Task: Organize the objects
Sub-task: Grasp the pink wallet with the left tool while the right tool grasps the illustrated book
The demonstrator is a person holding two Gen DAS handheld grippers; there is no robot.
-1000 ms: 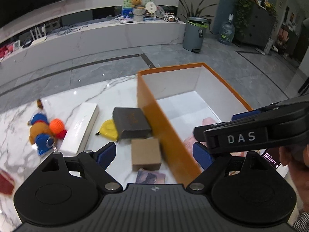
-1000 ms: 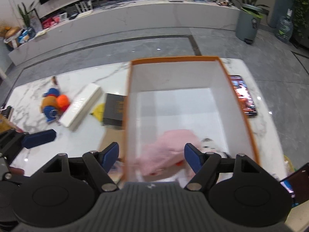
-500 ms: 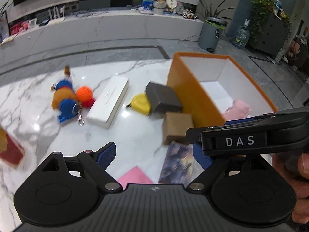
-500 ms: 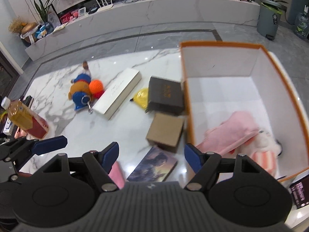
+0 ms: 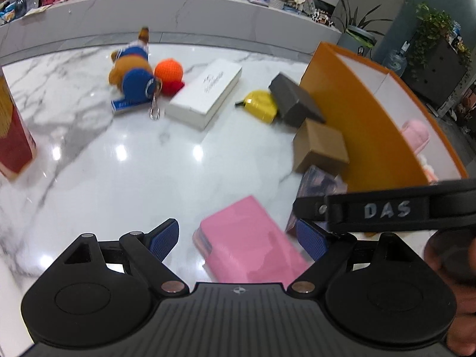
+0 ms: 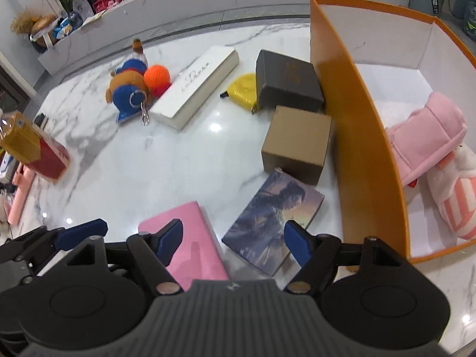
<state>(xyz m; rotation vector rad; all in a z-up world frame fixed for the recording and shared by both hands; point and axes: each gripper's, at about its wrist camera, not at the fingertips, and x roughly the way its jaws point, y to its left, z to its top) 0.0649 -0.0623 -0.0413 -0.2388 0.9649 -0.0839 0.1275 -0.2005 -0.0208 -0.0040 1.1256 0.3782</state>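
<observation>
An orange box (image 6: 357,113) with a white inside stands at the right of the marble table and holds a pink plush (image 6: 428,136) and a striped white toy (image 6: 455,196). Beside it lie a dark grey box (image 6: 285,80), a brown carton (image 6: 297,139), a picture book (image 6: 273,220) and a pink book (image 6: 190,238). My right gripper (image 6: 233,238) is open above the two books. My left gripper (image 5: 238,236) is open and empty over the pink book (image 5: 247,238).
A white box (image 6: 196,89), a yellow tape measure (image 6: 242,89), an orange ball (image 6: 157,78) and a blue-and-brown plush keychain (image 6: 128,95) lie further back. A red carton (image 6: 44,154) with a bottle stands at the left edge.
Both grippers have swung left and drawn back from over the orange box to the table's near part. The pink book and picture book now lie right in front of them.
</observation>
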